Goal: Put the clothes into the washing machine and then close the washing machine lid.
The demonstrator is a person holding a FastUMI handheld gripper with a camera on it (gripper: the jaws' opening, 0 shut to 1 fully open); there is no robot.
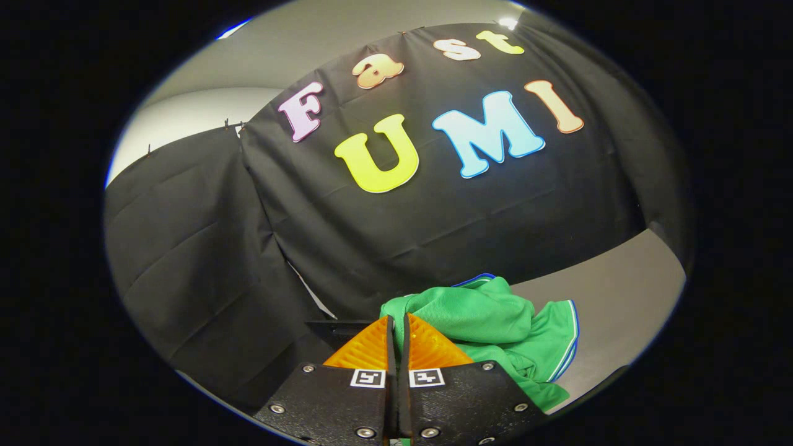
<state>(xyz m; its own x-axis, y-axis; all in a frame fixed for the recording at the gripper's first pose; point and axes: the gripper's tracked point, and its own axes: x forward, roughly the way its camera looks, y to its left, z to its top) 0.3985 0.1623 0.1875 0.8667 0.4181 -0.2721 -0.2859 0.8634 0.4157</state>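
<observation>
Lying just ahead and right of the gripper, the crumpled green mesh jersey is pinched between near-closed fingers.

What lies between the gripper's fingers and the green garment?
Nothing: in the gripper view, the gripper is nearly closed, and the green garment bunches directly ahead of the fingertips.

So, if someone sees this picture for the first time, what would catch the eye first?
Most likely the crumpled green garment, lying on the grey surface just ahead of the fingers and to their right. Next, the gripper itself, its fingers nearly together with only a thin gap. Whether they pinch any cloth cannot be told.
</observation>
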